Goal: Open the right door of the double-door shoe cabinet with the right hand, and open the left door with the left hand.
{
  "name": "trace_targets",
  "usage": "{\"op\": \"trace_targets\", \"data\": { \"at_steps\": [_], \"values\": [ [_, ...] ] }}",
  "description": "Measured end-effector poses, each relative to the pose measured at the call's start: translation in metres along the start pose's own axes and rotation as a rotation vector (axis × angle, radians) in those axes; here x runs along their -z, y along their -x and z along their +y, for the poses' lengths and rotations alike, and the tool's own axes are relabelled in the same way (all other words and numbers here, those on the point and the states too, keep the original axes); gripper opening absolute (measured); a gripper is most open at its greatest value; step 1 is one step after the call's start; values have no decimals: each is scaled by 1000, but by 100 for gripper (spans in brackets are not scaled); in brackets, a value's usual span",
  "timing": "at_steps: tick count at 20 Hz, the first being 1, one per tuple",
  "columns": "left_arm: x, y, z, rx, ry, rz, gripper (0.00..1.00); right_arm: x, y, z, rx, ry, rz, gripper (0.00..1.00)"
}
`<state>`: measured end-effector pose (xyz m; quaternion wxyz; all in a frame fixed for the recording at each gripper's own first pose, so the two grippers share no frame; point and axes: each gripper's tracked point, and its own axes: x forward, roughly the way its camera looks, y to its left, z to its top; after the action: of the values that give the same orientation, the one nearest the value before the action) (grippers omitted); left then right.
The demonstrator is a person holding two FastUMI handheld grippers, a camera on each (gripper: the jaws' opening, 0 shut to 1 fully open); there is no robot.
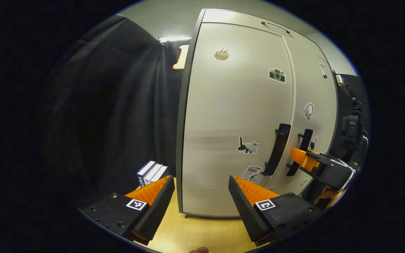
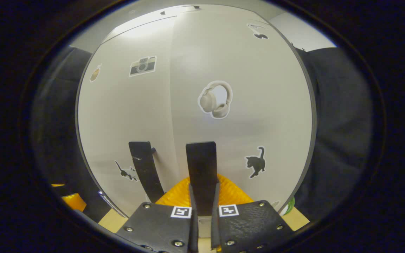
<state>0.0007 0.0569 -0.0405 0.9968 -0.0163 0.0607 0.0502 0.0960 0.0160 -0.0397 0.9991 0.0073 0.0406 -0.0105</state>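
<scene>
So far nothing is open: the shoe cabinet [image 1: 237,119] stands on the wooden table [image 1: 202,232] with both doors flush against its front. In the left gripper view the left door [image 1: 234,133] fills the middle and the right door [image 1: 315,119] lies past it, the seam between them closed from top to bottom. Each door carries a dark upright handle beside that seam.

By my reading the right half of the job is only at the grasp. In the right gripper view the right gripper [image 2: 202,211] is clenched on the right handle [image 2: 201,168], one finger pressed to each side of it, and the door shows no gap yet.

Less is done on the left. That gripper [image 1: 200,191] hangs released, fingers wide apart, low before the left door and well short of the left handle [image 1: 277,149]. It has the reach, the grip and the pull left.

A few books [image 1: 152,173] stand beside the cabinet.
</scene>
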Motion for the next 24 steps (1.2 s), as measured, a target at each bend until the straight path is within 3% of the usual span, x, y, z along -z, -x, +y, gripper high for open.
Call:
{"op": "trace_targets", "data": {
  "at_steps": [7,12,13,24],
  "values": [
    [7,10,-20,57,-15,21,96,0,14,-7,-30,7,5,14],
    [6,15,-26,78,-24,14,100,0,23,-10,-96,24,15,14],
    [5,15,-27,79,-28,12,96,-1,25,-11,-109,24,16,14],
    [17,11,-47,125,-17,34,96,0,50,-25,-288,35,66,14]
  ]
}}
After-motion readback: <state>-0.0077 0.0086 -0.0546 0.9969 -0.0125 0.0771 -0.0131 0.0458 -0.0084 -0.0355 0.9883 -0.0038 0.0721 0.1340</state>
